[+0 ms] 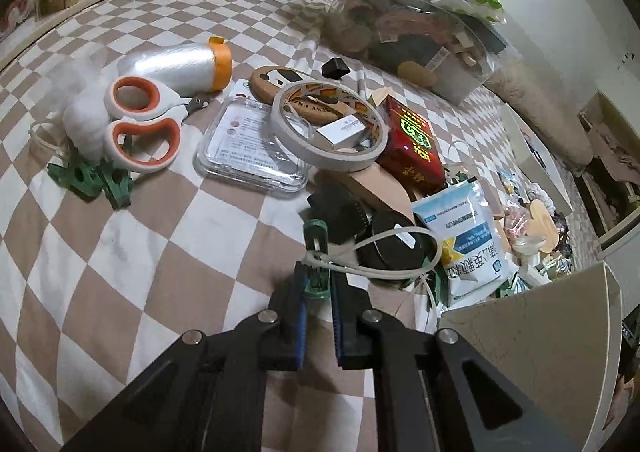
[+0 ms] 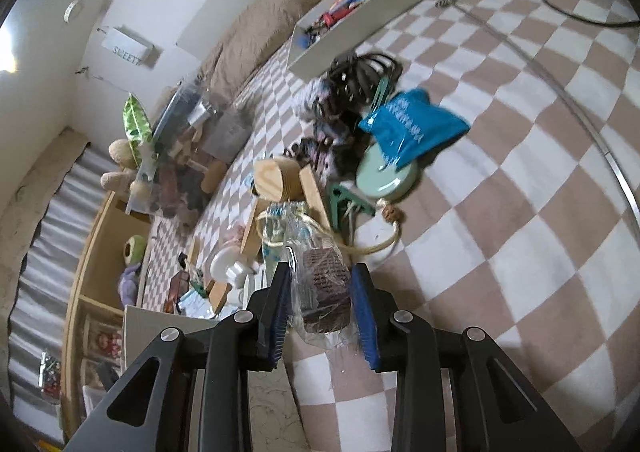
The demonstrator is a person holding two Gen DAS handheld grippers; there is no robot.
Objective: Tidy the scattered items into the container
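The beige-and-white checked bedspread [image 1: 120, 244] is strewn with clutter, so most of the tidying looks undone. The cream-walled open container [image 1: 560, 332] stands just to the right of the left gripper; what it holds is hidden from here. Waiting on the cover are a clear flat plastic case [image 1: 248, 144], orange-and-white scissors [image 1: 140, 120], a wide ring of white tape [image 1: 328, 124], a red printed box [image 1: 412, 144] and a white-and-blue sachet [image 1: 468, 236], the last few heaped together.

The left gripper [image 1: 318, 292] is low over the bed, its jaws closed narrowly on a small green plastic clip [image 1: 316, 260] threaded with a cream cord loop [image 1: 380, 252]. The right gripper [image 2: 320, 304] reaches forward, jaws part-open around a brown woven block in crinkled clear wrap [image 2: 324, 288]; both pads seem to touch it.
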